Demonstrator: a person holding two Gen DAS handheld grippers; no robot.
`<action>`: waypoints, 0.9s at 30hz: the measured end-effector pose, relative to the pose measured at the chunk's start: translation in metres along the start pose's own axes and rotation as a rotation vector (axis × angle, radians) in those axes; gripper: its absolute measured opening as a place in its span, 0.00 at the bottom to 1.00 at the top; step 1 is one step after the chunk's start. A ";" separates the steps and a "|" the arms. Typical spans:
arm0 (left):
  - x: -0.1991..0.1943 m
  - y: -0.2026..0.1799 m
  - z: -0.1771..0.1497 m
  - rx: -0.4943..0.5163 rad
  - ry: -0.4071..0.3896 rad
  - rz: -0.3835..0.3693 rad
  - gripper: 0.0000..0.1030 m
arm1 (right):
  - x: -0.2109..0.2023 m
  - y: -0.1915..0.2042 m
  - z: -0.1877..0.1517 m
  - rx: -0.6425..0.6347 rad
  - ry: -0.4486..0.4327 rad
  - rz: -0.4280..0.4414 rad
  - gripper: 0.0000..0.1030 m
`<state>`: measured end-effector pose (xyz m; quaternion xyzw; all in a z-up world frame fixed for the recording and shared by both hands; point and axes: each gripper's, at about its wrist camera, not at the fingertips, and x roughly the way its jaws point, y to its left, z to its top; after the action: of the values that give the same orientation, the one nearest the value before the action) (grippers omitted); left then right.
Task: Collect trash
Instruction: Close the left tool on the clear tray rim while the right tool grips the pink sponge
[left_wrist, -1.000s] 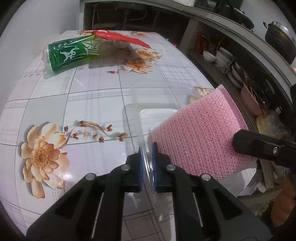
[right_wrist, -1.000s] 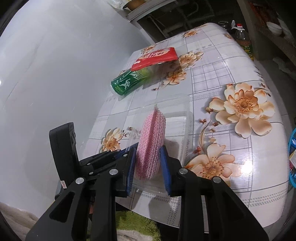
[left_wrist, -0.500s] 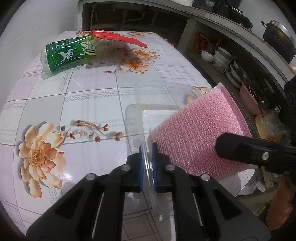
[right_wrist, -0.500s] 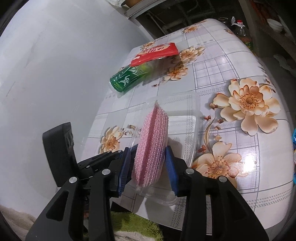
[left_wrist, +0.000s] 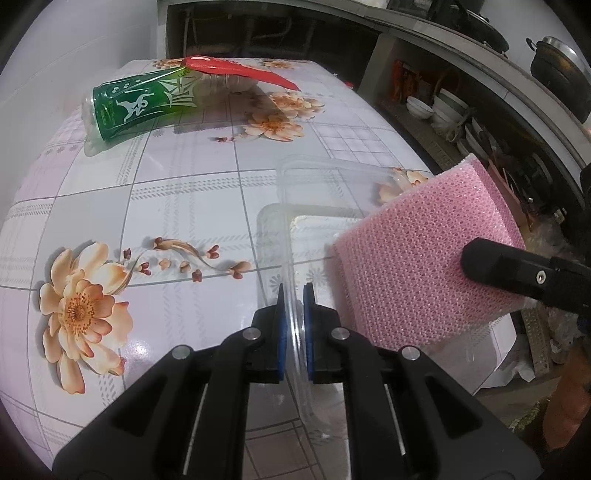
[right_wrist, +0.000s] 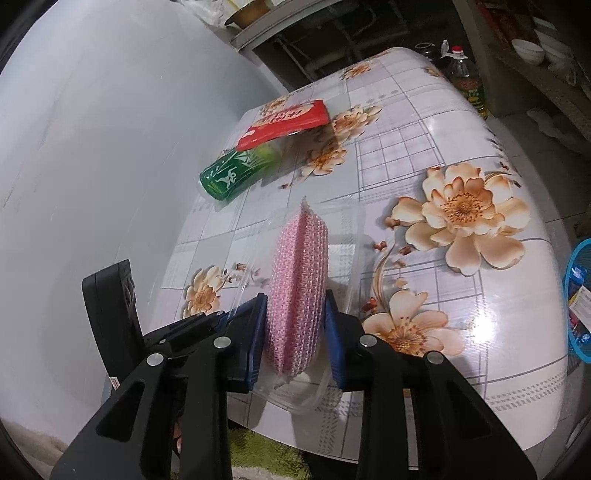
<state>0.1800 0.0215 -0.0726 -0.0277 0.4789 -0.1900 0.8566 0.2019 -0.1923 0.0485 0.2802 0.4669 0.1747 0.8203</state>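
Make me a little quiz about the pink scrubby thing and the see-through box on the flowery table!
1. True or false: the left gripper is shut on the rim of the clear plastic box.
2. What does the right gripper hold? A) green wrapper B) pink sponge C) red packet
3. Fill in: the red packet lies partly on top of the ______ wrapper.

Key:
1. True; its pads pinch the thin rim.
2. B; the pink sponge stands on edge between the pads, over the box.
3. Green; the green wrapper lies on the table near the wall.
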 end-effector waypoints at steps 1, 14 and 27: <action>0.000 -0.001 0.000 0.001 -0.002 0.002 0.06 | 0.000 0.000 0.000 0.000 -0.001 -0.001 0.29; -0.006 -0.002 0.001 0.013 -0.028 0.017 0.03 | -0.005 0.001 -0.001 -0.004 -0.008 -0.002 0.28; -0.012 -0.004 0.000 0.019 -0.049 0.028 0.03 | -0.012 -0.001 0.002 -0.004 -0.020 0.004 0.28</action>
<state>0.1731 0.0217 -0.0619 -0.0174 0.4564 -0.1818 0.8708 0.1973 -0.2002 0.0570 0.2809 0.4578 0.1744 0.8253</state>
